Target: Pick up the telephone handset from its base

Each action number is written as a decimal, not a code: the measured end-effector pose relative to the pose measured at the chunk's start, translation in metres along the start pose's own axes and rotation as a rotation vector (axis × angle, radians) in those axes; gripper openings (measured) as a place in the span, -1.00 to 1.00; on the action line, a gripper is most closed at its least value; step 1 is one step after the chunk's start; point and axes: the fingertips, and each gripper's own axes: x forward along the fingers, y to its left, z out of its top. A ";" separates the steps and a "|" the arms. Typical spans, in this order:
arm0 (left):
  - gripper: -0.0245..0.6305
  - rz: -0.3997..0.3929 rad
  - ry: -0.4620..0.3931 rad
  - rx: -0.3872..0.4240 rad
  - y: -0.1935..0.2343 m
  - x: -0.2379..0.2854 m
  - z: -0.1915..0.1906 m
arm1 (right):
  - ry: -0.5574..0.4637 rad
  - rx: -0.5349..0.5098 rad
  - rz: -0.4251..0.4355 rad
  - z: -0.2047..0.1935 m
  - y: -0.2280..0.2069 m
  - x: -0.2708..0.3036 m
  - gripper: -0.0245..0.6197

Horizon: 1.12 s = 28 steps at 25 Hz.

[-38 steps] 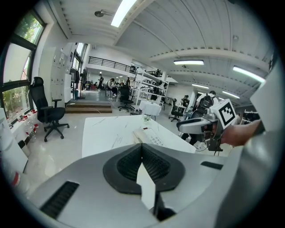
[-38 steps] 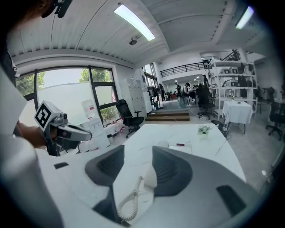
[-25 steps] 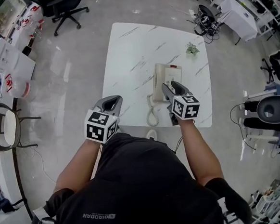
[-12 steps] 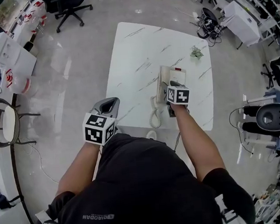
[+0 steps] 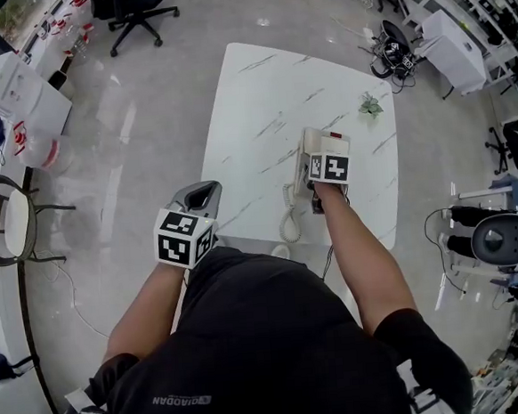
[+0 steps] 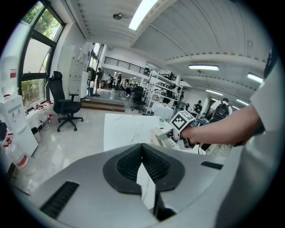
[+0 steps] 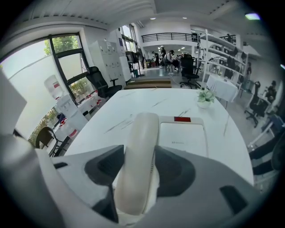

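Note:
A cream telephone base [image 5: 336, 142] [image 7: 182, 136] stands near the front right of the white marble table [image 5: 259, 94]. Its handset [image 5: 309, 153] [image 7: 142, 129] lies in the cradle along the base's left side. My right gripper [image 5: 324, 159] [image 7: 139, 152] points steeply down over the phone; its jaws straddle the handset's near end and are opening, with the handset still resting on the base. A coiled cord [image 5: 288, 217] trails toward the table's front edge. My left gripper [image 5: 207, 188] [image 6: 142, 147] hovers shut and empty at the table's front left corner.
A small potted plant [image 5: 372, 105] [image 7: 205, 97] sits at the table's far right behind the phone. An office chair [image 5: 136, 6] stands beyond the table, a round chair [image 5: 6, 221] to the left, and desks with cables to the right.
My right gripper has dropped and tipped forward from in front of the phone onto its handset. The left gripper has barely shifted.

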 end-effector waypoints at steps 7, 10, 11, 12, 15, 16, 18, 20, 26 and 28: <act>-0.93 -0.027 0.012 -0.012 -0.001 0.012 0.006 | 0.095 0.015 -0.018 -0.005 0.001 0.017 -0.21; -0.93 -0.030 0.015 -0.007 -0.001 0.015 0.009 | 0.112 0.002 -0.048 -0.006 0.000 0.018 -0.20; -0.93 -0.029 0.018 -0.008 -0.001 0.016 0.010 | 0.114 0.006 -0.054 -0.006 -0.001 0.019 -0.20; -0.93 -0.027 0.021 -0.011 0.001 0.017 0.009 | 0.114 0.009 -0.061 -0.006 -0.001 0.019 -0.20; -0.93 -0.029 0.033 -0.027 0.004 0.022 0.008 | 0.115 0.000 -0.094 -0.002 -0.004 0.020 -0.17; -0.93 -0.031 0.036 -0.031 0.004 0.022 0.008 | 0.114 -0.003 -0.103 -0.002 -0.005 0.020 -0.17; -0.93 -0.037 0.039 -0.033 0.002 0.022 0.008 | 0.109 -0.009 -0.116 -0.004 -0.004 0.021 -0.17; -0.93 -0.043 0.036 -0.025 -0.001 0.022 0.011 | 0.102 -0.007 -0.122 -0.004 -0.005 0.020 -0.17; -0.93 -0.057 0.037 -0.014 -0.003 0.018 0.015 | 0.078 0.096 -0.002 -0.004 -0.006 0.016 -0.22; -0.93 -0.059 0.044 -0.009 -0.004 0.018 0.013 | 0.088 0.151 0.068 -0.006 -0.006 0.014 -0.25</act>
